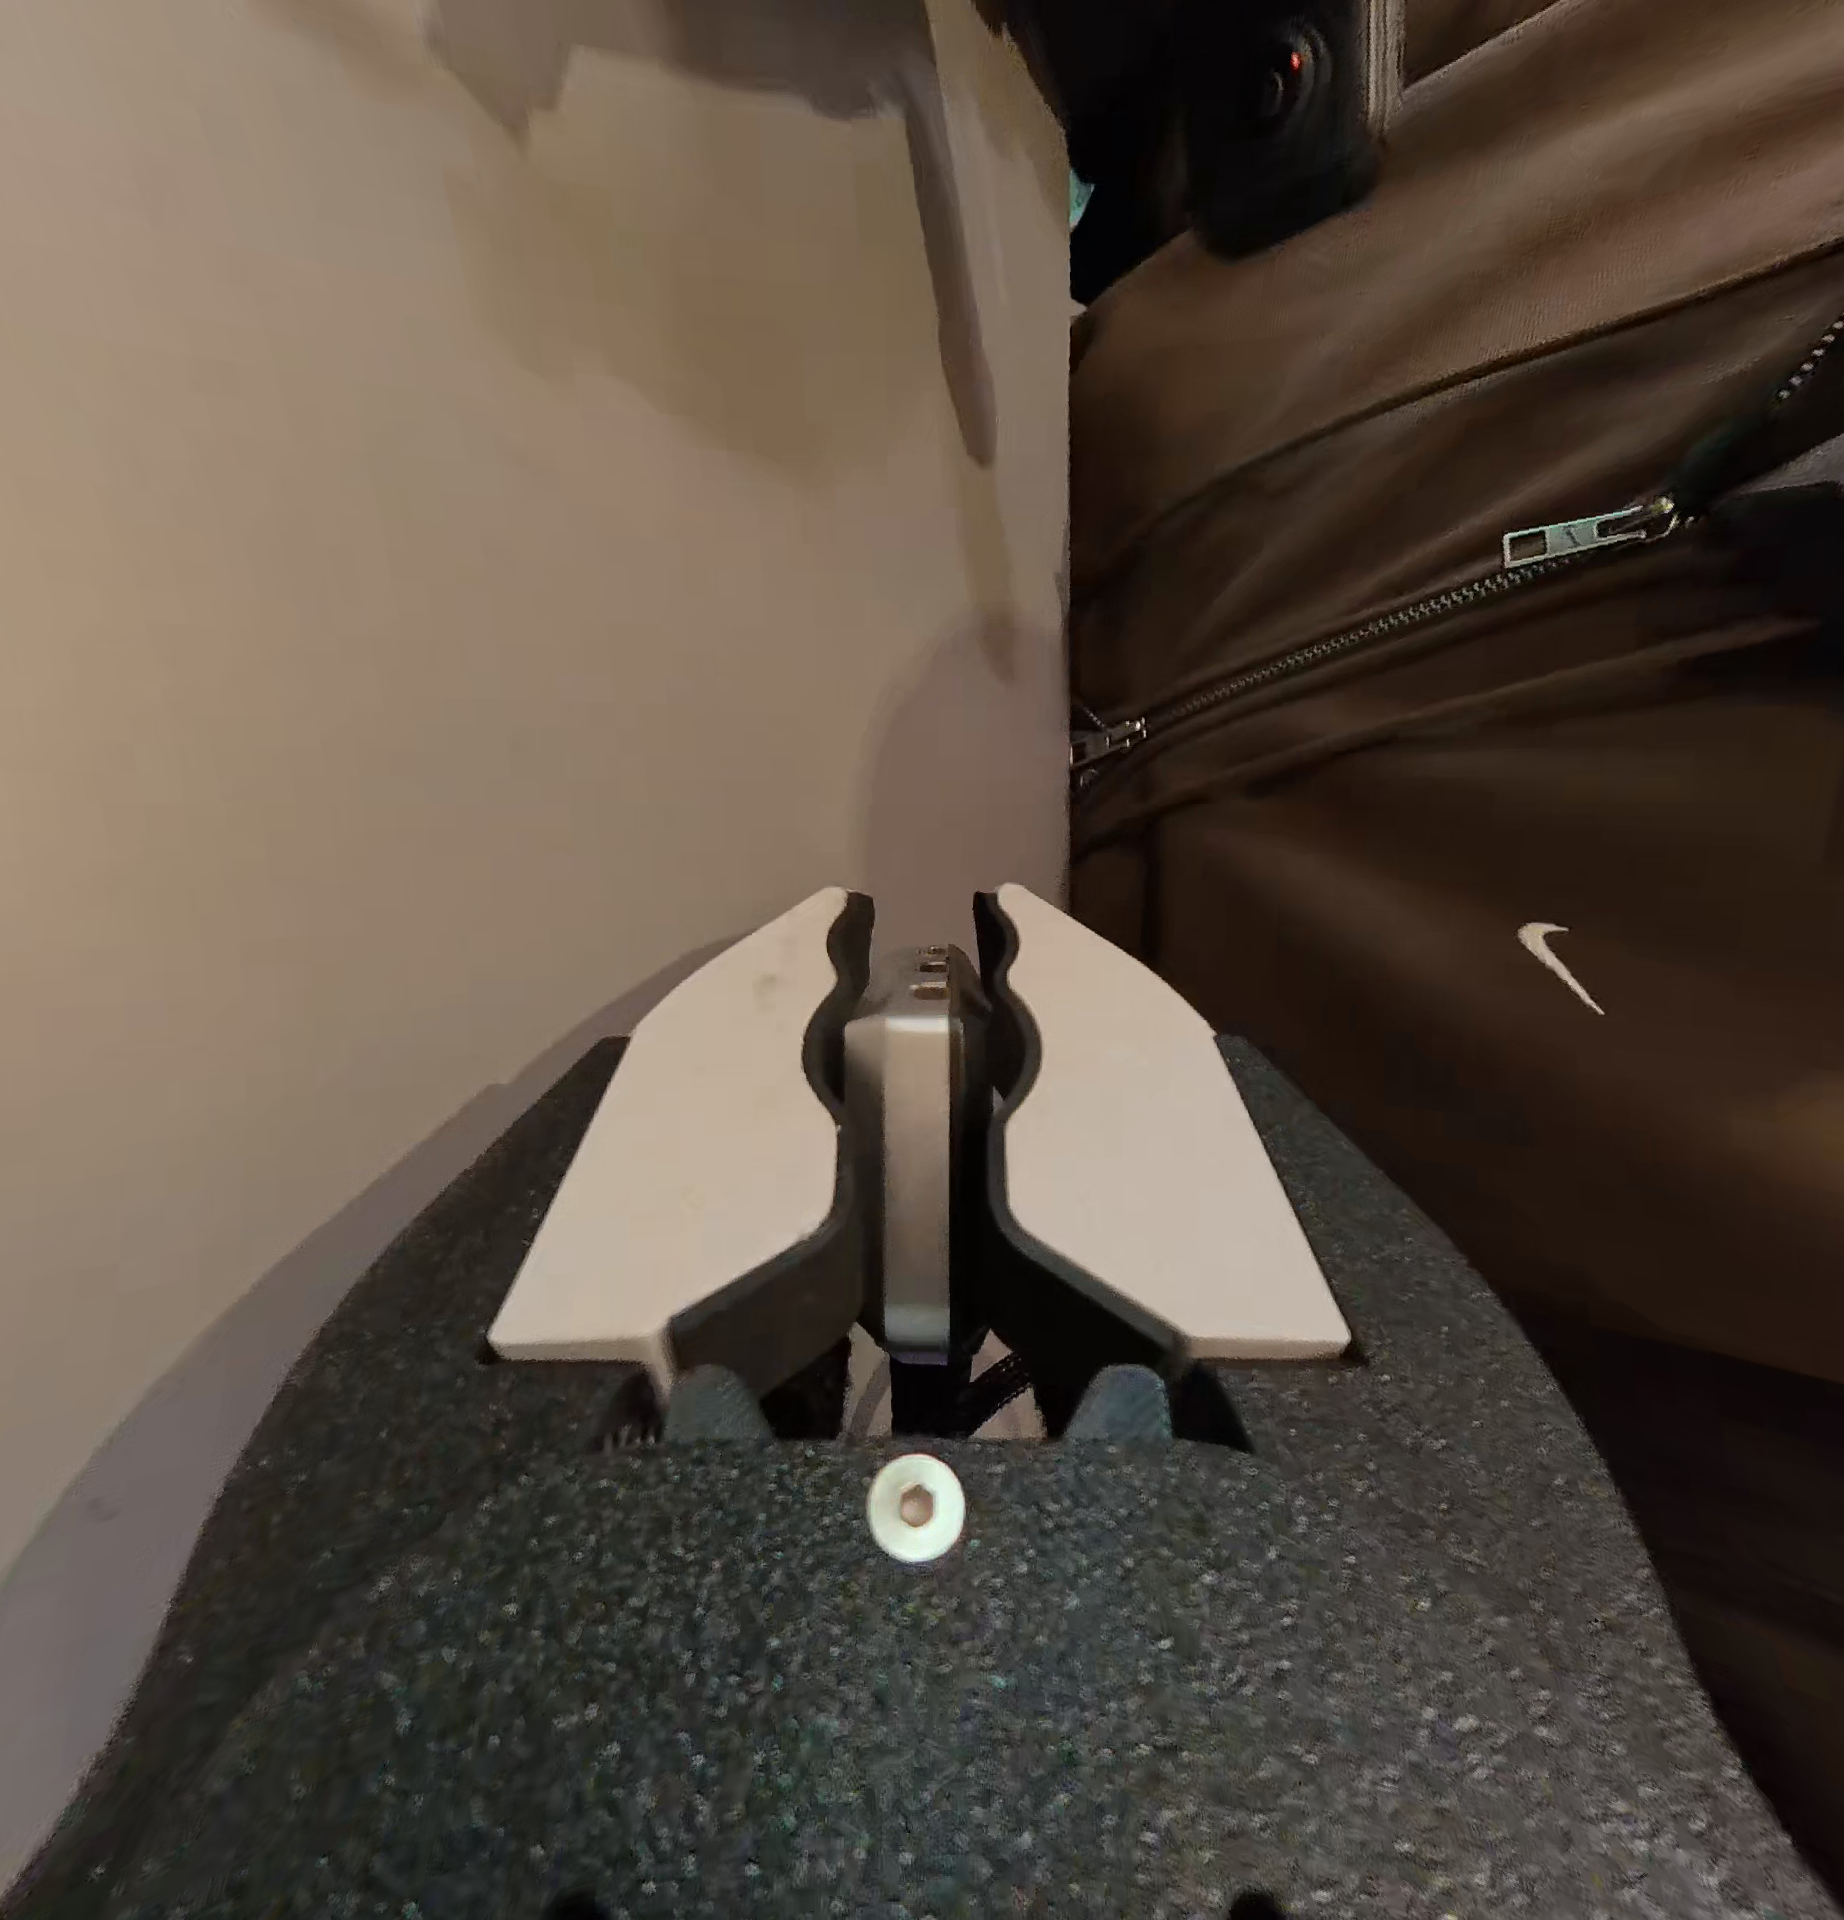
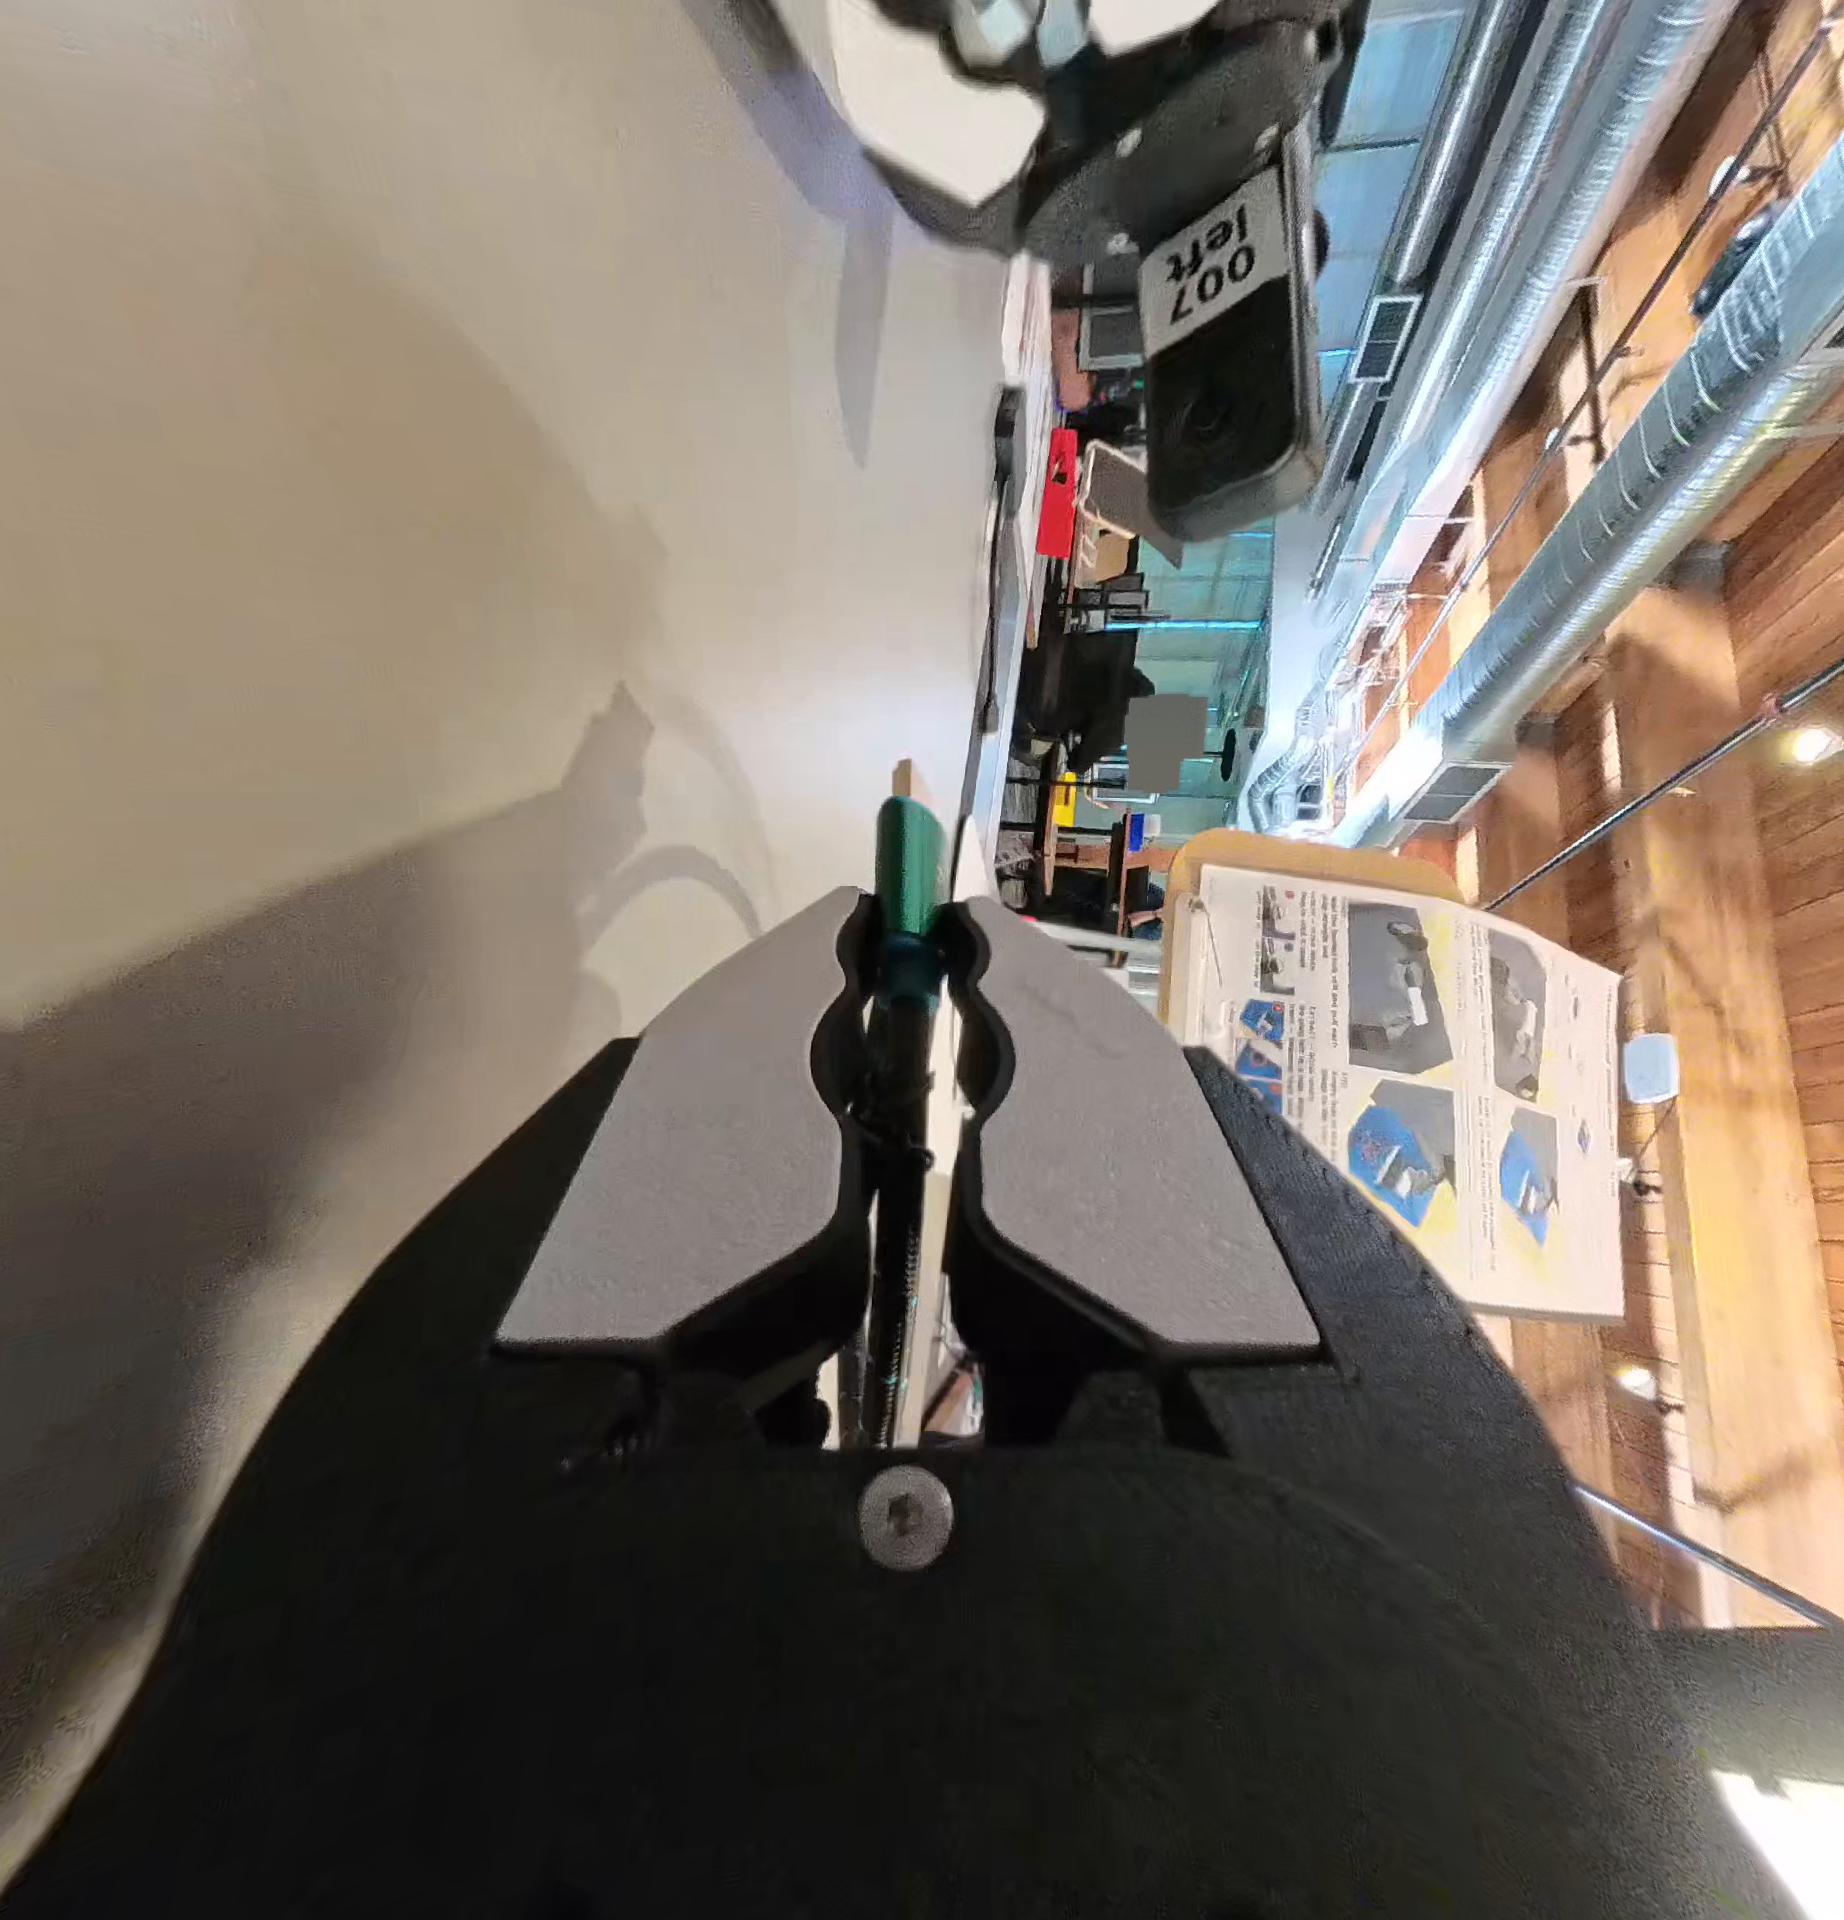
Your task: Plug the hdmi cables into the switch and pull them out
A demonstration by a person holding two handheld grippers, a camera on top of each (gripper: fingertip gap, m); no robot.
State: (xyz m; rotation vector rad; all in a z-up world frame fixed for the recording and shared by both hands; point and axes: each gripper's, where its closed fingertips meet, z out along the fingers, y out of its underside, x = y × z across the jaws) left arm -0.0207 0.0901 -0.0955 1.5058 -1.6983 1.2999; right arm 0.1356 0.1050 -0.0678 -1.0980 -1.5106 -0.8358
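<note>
Left gripper clamped on a flat silver metal block (edge-on), right gripper pinching a green-handled tool, white bench beside both

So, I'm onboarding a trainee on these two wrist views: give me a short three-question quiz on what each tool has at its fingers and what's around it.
1. True or false: the left tool has a flat silver-grey metal block between its fingers.
2. Multiple choice: the handle that sticks out past the tips of the right tool is A) red, B) green, C) yellow.
3. Fill in: to the right of the left tool lies brown fabric with a metal ______ running across it.

Key: 1 true; 2 B; 3 zipper.
</note>
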